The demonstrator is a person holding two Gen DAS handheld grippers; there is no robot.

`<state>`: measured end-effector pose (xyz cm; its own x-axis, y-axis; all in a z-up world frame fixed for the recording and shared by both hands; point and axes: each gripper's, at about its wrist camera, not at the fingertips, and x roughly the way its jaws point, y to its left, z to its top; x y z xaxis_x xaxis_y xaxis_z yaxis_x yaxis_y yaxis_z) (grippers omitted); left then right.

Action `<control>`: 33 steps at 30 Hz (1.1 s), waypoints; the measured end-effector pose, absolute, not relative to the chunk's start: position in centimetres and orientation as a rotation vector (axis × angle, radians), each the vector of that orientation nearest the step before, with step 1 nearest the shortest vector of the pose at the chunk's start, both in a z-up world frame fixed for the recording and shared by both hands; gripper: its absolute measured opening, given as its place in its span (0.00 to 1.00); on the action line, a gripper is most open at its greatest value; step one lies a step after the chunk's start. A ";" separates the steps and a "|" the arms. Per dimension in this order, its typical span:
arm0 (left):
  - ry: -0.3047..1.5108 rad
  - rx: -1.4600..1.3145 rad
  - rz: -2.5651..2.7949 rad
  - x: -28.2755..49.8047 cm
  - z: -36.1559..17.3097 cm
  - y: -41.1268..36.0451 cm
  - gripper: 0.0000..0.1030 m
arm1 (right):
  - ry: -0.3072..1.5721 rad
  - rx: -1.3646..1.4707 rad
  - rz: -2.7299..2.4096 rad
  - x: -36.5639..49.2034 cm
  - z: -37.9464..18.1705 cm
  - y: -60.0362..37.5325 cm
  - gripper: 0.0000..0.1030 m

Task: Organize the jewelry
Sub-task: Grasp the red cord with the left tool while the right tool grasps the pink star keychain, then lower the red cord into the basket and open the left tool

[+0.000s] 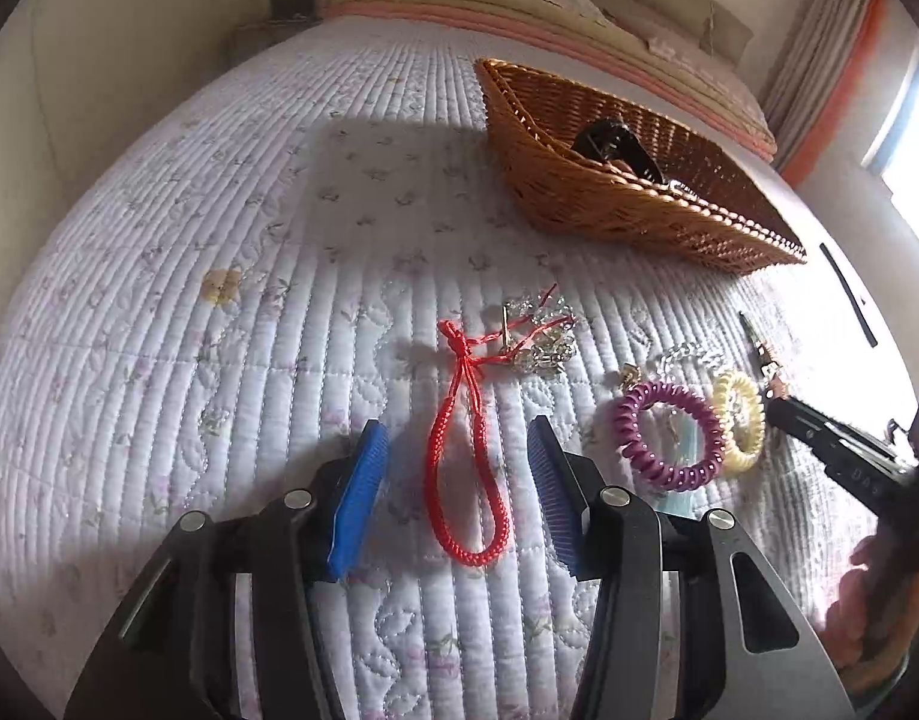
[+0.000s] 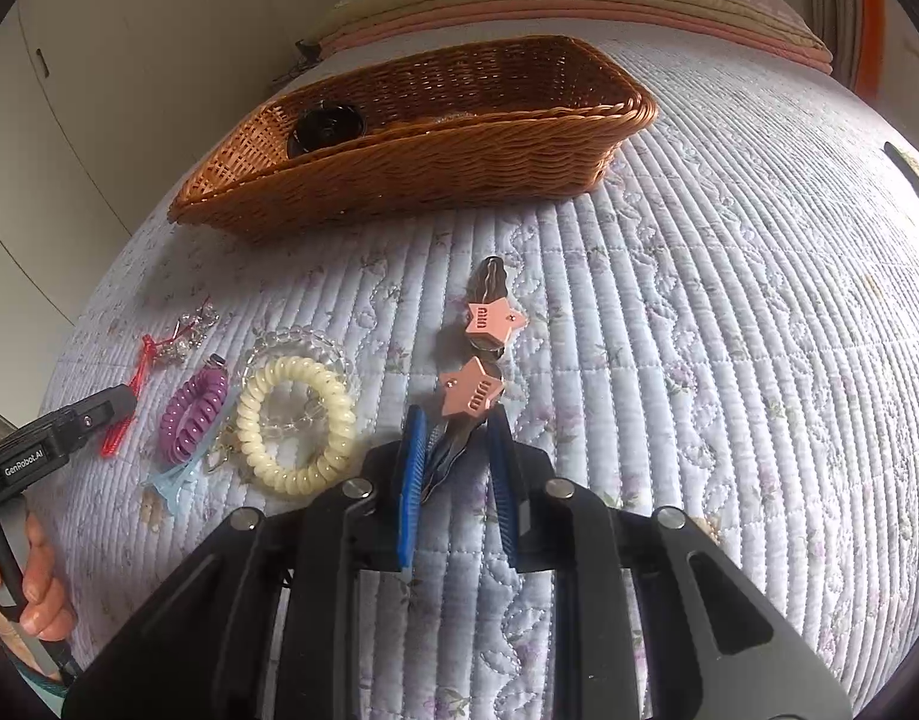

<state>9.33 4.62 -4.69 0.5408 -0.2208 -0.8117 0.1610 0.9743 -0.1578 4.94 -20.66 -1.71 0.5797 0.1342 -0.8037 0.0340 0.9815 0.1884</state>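
A: While the left gripper hangs low over the quilt, where is the red cord bracelet?

B: Between its blue pads, which stand wide apart. The loop lies flat in the gap and touches neither pad; its knotted end points to the far side, toward a tangle of clear beads and silver chain.

A: And the right gripper?

B: Its fingers are partly drawn in around the near end of a hair clip with a pink star. Whether the pads actually pinch the metal I cannot tell; a gap shows on the right side. A second star clip lies just beyond, in line with the first.

A: Anything in the wicker basket?

B: A dark, glossy claw-type clip sits at its left end in the right wrist view. Something small glints along the inner wall, too blurred to name.

A: Textures?

B: The basket is tightly woven, brown, rectangular with sloped sides. The quilt is pale, channel-stitched, with faint flowers. Left of the right gripper lie a cream spiral hair tie and a purple spiral hair tie, both coiled plastic, close together, with a clear bead bracelet under the cream one.
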 end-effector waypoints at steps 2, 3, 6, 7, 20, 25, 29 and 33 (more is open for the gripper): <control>0.964 0.031 -0.178 9.2 -4.9 3.3 0.41 | 0.959 0.170 0.038 5.3 -1.8 -20.2 0.19; 0.954 0.062 -0.172 9.0 -4.9 2.8 0.31 | 0.960 0.159 0.030 5.4 -1.8 -20.0 0.18; 0.930 0.096 -0.181 8.5 -4.4 2.4 0.06 | 0.947 0.125 0.024 5.2 -1.6 -19.5 0.10; 0.923 0.082 -0.197 8.4 -4.2 2.7 0.06 | 0.938 0.119 0.032 4.9 -1.4 -19.4 0.10; 0.662 -0.035 -0.446 6.2 4.5 2.0 0.06 | 0.728 0.140 0.149 3.1 6.1 -19.7 0.10; 0.621 -0.044 -0.478 10.6 7.3 -0.5 0.06 | 0.688 0.141 0.146 7.5 8.8 -20.8 0.10; 0.636 -0.060 -0.494 15.1 7.8 -2.5 0.06 | 0.723 0.160 0.170 12.7 9.0 -21.5 0.10; 0.687 -0.062 -0.485 19.4 6.5 -4.4 0.06 | 0.801 0.209 0.180 18.0 7.4 -22.7 0.10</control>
